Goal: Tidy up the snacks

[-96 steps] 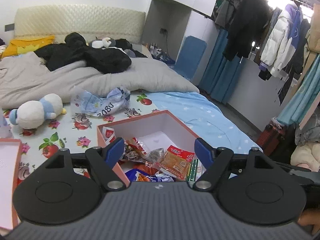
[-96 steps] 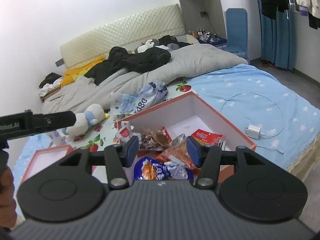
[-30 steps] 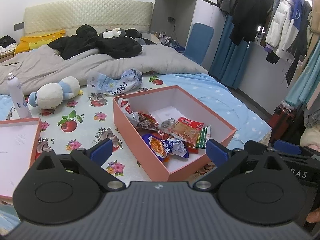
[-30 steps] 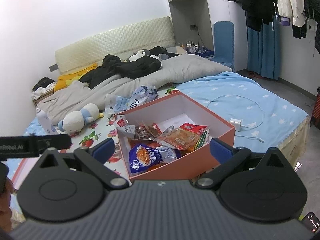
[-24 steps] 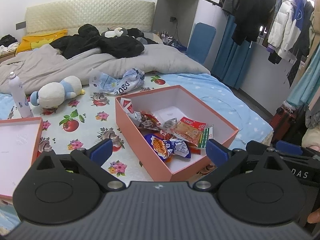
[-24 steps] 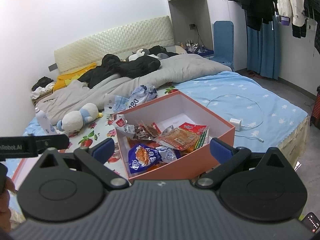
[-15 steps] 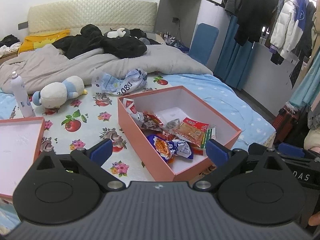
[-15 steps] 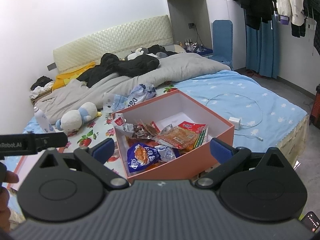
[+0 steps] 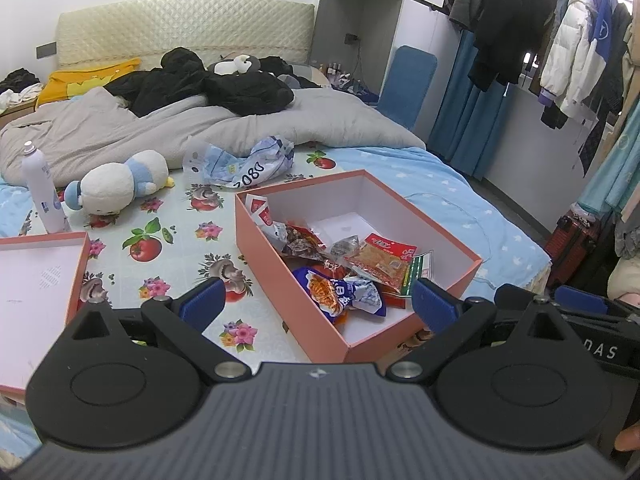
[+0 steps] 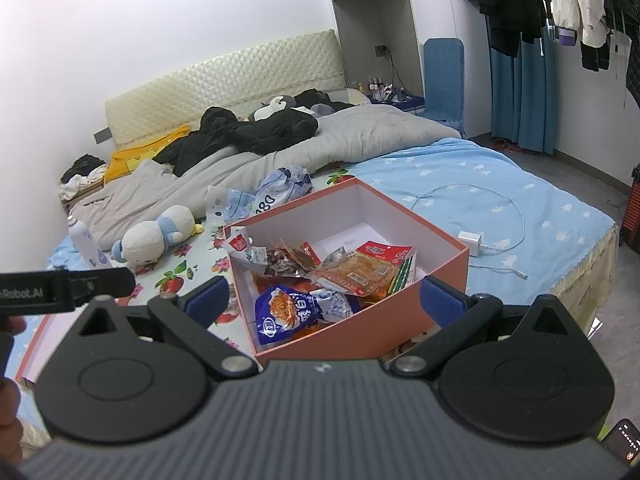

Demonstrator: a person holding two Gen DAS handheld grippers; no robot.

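A pink box (image 9: 276, 256) stands open on the bed, and it also shows in the right wrist view (image 10: 424, 280). Several snack packets lie inside it: a blue-and-white bag (image 9: 340, 290) (image 10: 296, 312), an orange packet (image 9: 380, 260) (image 10: 356, 274) and dark wrappers (image 9: 300, 240). My left gripper (image 9: 316, 306) is open and empty, held back from the box's near corner. My right gripper (image 10: 326, 302) is open and empty, also short of the box. The box lid (image 9: 36, 280) lies at the left.
A plush penguin (image 9: 116, 184), a white spray bottle (image 9: 40, 188) and a crumpled blue-white bag (image 9: 244, 160) lie behind the box. A grey duvet (image 9: 240, 128) with black clothes fills the far bed. A white charger and cable (image 10: 472, 236) lie on the blue sheet at the right.
Both grippers have opened wide and drawn back and up from the box since 3.2 s ago. Over the last second both views drift only slightly; the snacks stay put.
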